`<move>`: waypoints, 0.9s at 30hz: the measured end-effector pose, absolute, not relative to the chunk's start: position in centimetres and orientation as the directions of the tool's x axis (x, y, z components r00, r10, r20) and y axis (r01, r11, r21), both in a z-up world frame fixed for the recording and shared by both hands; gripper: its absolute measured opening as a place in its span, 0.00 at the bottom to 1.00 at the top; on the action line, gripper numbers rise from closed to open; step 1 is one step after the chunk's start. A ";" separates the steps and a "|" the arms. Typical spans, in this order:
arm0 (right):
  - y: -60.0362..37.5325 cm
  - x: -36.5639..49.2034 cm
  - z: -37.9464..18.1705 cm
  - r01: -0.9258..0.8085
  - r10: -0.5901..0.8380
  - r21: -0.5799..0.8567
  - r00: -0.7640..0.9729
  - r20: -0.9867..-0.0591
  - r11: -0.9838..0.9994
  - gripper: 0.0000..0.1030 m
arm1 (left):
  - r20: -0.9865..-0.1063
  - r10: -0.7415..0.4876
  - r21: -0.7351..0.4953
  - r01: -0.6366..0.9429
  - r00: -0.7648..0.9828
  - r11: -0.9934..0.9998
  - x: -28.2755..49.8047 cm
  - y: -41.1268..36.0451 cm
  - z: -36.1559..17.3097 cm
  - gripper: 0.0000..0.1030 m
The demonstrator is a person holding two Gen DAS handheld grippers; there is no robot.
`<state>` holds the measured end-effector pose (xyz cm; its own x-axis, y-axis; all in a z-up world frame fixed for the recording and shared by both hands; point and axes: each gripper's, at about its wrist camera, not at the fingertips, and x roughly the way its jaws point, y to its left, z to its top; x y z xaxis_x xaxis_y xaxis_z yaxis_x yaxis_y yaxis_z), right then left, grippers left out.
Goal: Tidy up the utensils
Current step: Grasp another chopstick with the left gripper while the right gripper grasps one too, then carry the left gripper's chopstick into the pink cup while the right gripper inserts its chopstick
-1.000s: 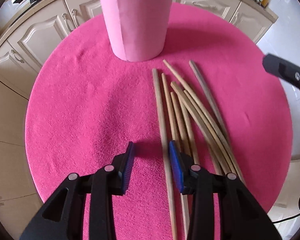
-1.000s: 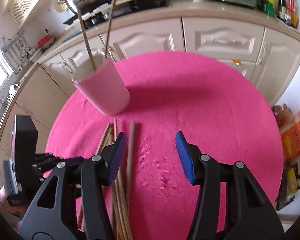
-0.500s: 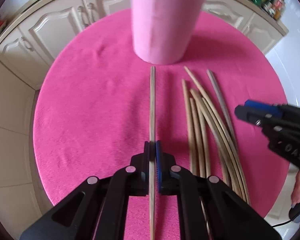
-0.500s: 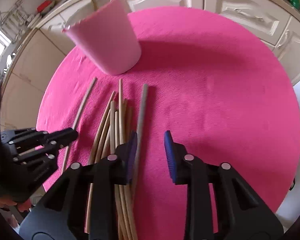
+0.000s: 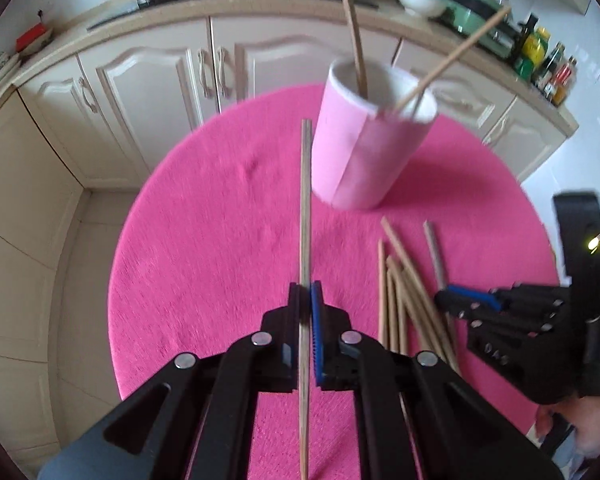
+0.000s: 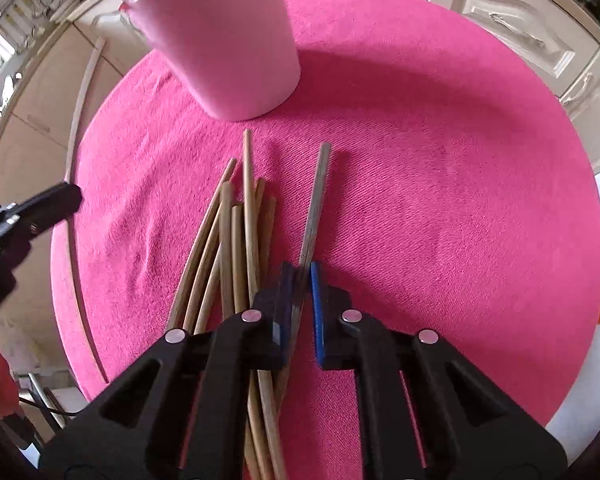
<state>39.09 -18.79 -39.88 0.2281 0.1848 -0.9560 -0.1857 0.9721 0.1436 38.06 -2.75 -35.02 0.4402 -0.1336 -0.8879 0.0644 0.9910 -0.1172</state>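
Left tool (image 5: pixel 306 300): pinching one pale chopstick (image 5: pixel 305 208), raised off the worktop (image 5: pixel 204 240). Right tool (image 6: pixel 300 276): clamped on grey chopstick (image 6: pixel 316 196) beside loose bundle (image 6: pixel 236 232). Beyond: pink cup (image 5: pixel 364 152) holding two sticks.

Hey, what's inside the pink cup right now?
Two wooden sticks stand in the pink cup, leaning apart above its rim. The wall hides their lower ends and the cup's bottom.
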 end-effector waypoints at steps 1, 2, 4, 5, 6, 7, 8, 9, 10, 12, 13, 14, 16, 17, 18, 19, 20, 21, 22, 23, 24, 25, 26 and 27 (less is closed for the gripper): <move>-19.2 39.1 -39.7 -0.177 0.186 0.146 0.240 -0.953 0.973 0.08 | -0.880 -0.135 -0.118 0.066 0.456 0.991 38.3 -2.8 -34.6 0.05; -19.9 39.0 -39.2 -0.159 0.198 0.161 0.262 -0.945 0.974 0.07 | -0.870 -0.136 -0.117 0.070 0.474 0.991 38.3 -2.9 -34.0 0.05; -20.7 39.0 -38.4 -0.139 0.214 0.180 0.295 -0.931 0.974 0.07 | -0.852 -0.137 -0.115 0.076 0.506 0.991 38.1 -3.2 -32.7 0.05; -21.3 39.0 -37.6 -0.131 0.221 0.188 0.324 -0.920 0.973 0.07 | -0.845 -0.142 -0.119 0.078 0.515 0.990 38.5 -3.4 -32.1 0.05; -21.6 39.1 -37.0 -0.126 0.230 0.198 0.342 -0.911 0.972 0.07 | -0.837 -0.146 -0.123 0.079 0.528 0.989 38.6 -3.4 -31.6 0.05; -22.1 39.1 -36.3 -0.117 0.239 0.211 0.363 -0.901 0.971 0.07 | -0.830 -0.148 -0.125 0.080 0.537 0.989 38.5 -3.4 -31.4 0.05; -22.8 39.0 -35.5 -0.105 0.253 0.231 0.386 -0.887 0.967 0.06 | -0.821 -0.153 -0.128 0.084 0.550 0.988 38.6 -3.6 -30.8 0.05; -22.9 39.2 -35.0 -0.102 0.264 0.243 0.395 -0.880 0.965 0.06 | -0.816 -0.156 -0.129 0.087 0.557 0.988 38.8 -3.7 -30.6 0.05; -23.2 39.4 -34.3 -0.097 0.273 0.256 0.408 -0.871 0.962 0.06 | -0.808 -0.156 -0.127 0.090 0.568 0.988 38.8 -3.9 -30.2 0.05; -23.8 39.4 -33.1 -0.095 0.285 0.272 0.442 -0.851 0.958 0.06 | -0.798 -0.161 -0.129 0.096 0.581 0.987 38.7 -4.0 -29.8 0.05; -23.8 39.2 -32.6 -0.091 0.292 0.282 0.458 -0.839 0.955 0.06 | -0.789 -0.166 -0.135 0.096 0.591 0.986 38.8 -4.0 -29.4 0.05; -23.9 39.0 -31.8 -0.089 0.304 0.299 0.480 -0.823 0.950 0.06 | -0.780 -0.175 -0.145 0.098 0.601 0.985 38.7 -4.1 -29.0 0.05; -24.8 38.9 -30.4 -0.085 0.315 0.319 0.521 -0.794 0.944 0.06 | -0.765 -0.179 -0.153 0.094 0.619 0.984 38.6 -4.2 -28.4 0.05; -25.2 39.0 -29.5 -0.086 0.325 0.334 0.545 -0.773 0.939 0.06 | -0.748 -0.186 -0.161 0.097 0.637 0.982 38.6 -4.2 -27.9 0.05; -25.2 38.8 -29.0 -0.088 0.332 0.344 0.562 -0.758 0.935 0.06 | -0.728 -0.193 -0.170 0.100 0.658 0.980 38.6 -4.2 -27.3 0.05; -25.3 38.7 -27.8 -0.094 0.339 0.355 0.589 -0.733 0.930 0.06 | -0.704 -0.203 -0.180 0.105 0.681 0.978 38.6 -4.1 -26.7 0.05; -25.5 38.8 -26.7 -0.104 0.346 0.362 0.617 -0.707 0.926 0.06 | -0.683 -0.210 -0.189 0.108 0.700 0.976 38.7 -4.1 -26.1 0.05; -25.1 38.6 -25.8 -0.111 0.349 0.366 0.636 -0.688 0.924 0.06 | -0.657 -0.218 -0.202 0.110 0.722 0.973 38.8 -4.0 -25.5 0.05; -25.2 38.6 -24.7 -0.121 0.354 0.371 0.659 -0.664 0.921 0.06 | -0.628 -0.226 -0.217 0.111 0.744 0.970 38.9 -3.8 -24.9 0.05; -25.2 38.7 -23.5 -0.133 0.358 0.376 0.690 -0.629 0.917 0.06 | -0.609 -0.226 -0.225 0.108 0.760 0.968 39.1 -3.7 -24.4 0.05; -25.2 38.8 -22.7 -0.143 0.364 0.382 0.709 -0.604 0.913 0.06 | -0.585 -0.226 -0.233 0.105 0.779 0.967 39.4 -3.5 -23.9 0.05; -25.3 39.1 -21.7 -0.151 0.368 0.387 0.727 -0.579 0.909 0.06 | -0.556 -0.229 -0.244 0.106 0.799 0.964 39.8 -3.4 -23.4 0.05; -25.3 39.3 -21.0 -0.158 0.367 0.390 0.748 -0.553 0.907 0.06 | -0.537 -0.227 -0.250 0.104 0.812 0.963 40.2 -3.3 -23.0 0.05; -25.2 39.6 -20.2 -0.169 0.369 0.391 0.769 -0.523 0.905 0.06 | -0.518 -0.223 -0.255 0.100 0.826 0.962 40.7 -3.2 -22.6 0.05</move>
<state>39.64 -25.18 -20.24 0.7686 0.3690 -0.5225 -0.1688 0.9049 0.3906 40.72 -3.24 -22.58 0.8258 -0.2233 -0.5179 0.0999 0.9617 -0.2554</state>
